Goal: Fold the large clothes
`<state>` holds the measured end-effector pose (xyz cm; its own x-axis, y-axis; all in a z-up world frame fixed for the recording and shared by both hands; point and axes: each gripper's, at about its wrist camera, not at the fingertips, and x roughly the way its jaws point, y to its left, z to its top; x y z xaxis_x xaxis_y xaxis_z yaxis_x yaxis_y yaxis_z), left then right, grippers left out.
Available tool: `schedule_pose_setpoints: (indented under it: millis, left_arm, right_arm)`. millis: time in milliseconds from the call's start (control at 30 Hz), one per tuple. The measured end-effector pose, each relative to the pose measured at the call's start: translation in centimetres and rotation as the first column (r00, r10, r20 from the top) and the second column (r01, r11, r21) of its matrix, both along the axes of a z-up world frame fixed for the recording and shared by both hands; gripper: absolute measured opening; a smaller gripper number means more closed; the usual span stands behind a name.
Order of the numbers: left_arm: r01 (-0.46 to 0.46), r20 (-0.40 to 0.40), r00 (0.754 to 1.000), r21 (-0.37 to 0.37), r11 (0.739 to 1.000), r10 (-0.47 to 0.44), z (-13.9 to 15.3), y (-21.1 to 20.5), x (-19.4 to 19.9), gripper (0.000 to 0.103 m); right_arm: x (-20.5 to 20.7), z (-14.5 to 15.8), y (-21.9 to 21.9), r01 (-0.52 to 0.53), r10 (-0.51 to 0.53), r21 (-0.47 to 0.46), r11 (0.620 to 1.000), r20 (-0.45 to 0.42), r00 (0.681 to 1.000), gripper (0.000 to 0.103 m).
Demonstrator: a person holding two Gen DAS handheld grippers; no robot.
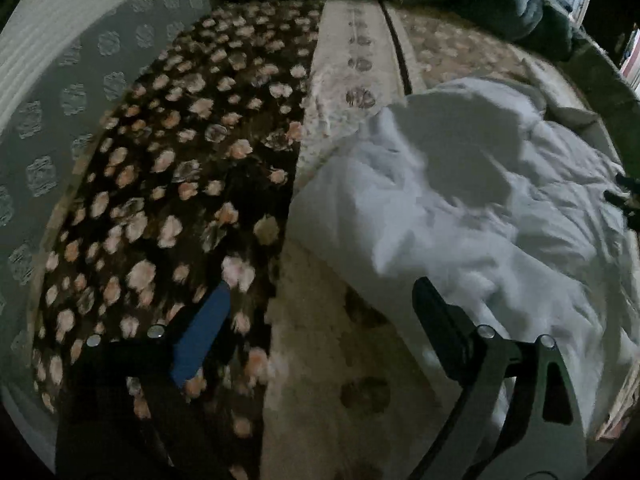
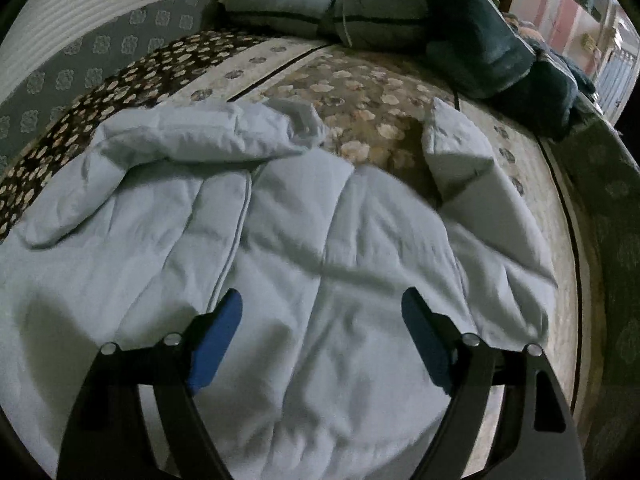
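Note:
A large pale blue-white padded garment (image 2: 304, 240) lies spread and rumpled on the bed; one sleeve (image 2: 188, 136) is folded across its top left and another part (image 2: 460, 160) sticks up at the right. It also shows in the left wrist view (image 1: 460, 208), to the right. My left gripper (image 1: 320, 304) is open and empty above the bedspread, just left of the garment's edge. My right gripper (image 2: 322, 312) is open and empty, hovering over the garment's near middle.
The bed has a dark floral blanket (image 1: 160, 160) on the left and a beige patterned bedspread (image 2: 368, 92). A tied grey bundle (image 2: 320, 4) and dark folded cloth (image 2: 480, 40) lie at the far end. A grey patterned wall (image 1: 48, 120) runs along the left.

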<state>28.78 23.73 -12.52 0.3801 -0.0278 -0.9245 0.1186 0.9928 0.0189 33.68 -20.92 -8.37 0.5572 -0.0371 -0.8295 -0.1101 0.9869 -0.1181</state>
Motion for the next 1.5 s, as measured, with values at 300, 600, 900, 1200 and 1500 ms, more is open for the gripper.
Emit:
schedule_pose_setpoints:
  millis: [300, 600, 900, 1200, 1500]
  left_arm:
    - [-0.023, -0.098, 0.995, -0.043, 0.999, 0.018, -5.8, -0.7, 5.1, 0.090]
    - [-0.040, -0.100, 0.994, -0.062, 0.997, 0.034, -4.6, 0.5, 4.1, 0.091]
    - [-0.076, -0.142, 0.989, -0.227, 0.971, 0.044, -5.0, 1.1, 4.4, 0.094]
    - [-0.030, -0.265, 0.963, -0.269, 0.963, -0.044, -9.9, -3.6, 10.6, 0.083]
    - [0.115, -0.033, 0.993, -0.067, 0.991, -0.117, -1.1, -8.3, 16.8, 0.013]
  right_arm:
    - [11.8, 2.1, 1.8, -0.053, 0.052, 0.121, 0.991, 0.013, 0.999, 0.091]
    - [19.5, -4.0, 2.0, 0.037, -0.007, 0.229, 0.973, -0.128, 0.992, 0.012]
    - [5.1, 7.3, -1.2, -0.017, -0.040, 0.268, 0.963, 0.206, 0.978, 0.010]
    - [4.7, -2.3, -4.4, 0.087, -0.074, 0.182, 0.979, -0.075, 0.994, 0.027]
    - [3.7, -4.5, -3.5, 0.151, -0.143, 0.232, 0.961, -0.053, 0.988, 0.052]
